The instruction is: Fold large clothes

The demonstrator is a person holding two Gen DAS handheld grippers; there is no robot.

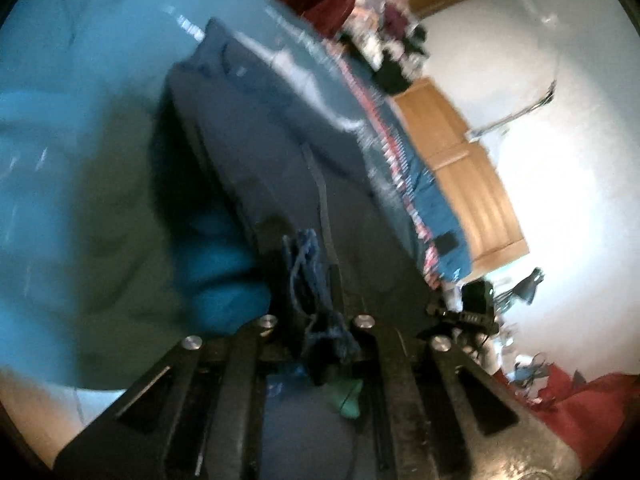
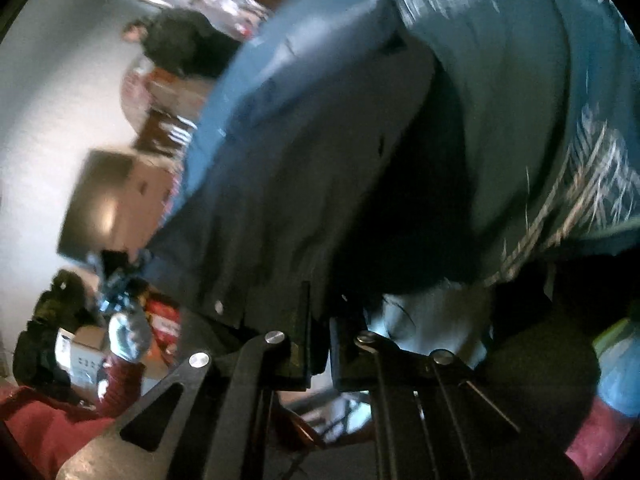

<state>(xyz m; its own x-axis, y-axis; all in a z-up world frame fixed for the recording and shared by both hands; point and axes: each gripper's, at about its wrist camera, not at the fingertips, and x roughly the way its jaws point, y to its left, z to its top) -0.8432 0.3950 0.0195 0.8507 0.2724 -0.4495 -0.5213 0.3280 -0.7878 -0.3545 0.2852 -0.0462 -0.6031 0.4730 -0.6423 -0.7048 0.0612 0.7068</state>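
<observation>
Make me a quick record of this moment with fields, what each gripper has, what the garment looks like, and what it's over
garment: dark blue garment, lifted, hanging in folds
left gripper: shut on a frayed edge of the garment
right gripper: fingers close together on the garment's edge
surface below: teal patterned bedspread
background: wooden cabinet, white wall
image quality: both views motion-blurred
</observation>
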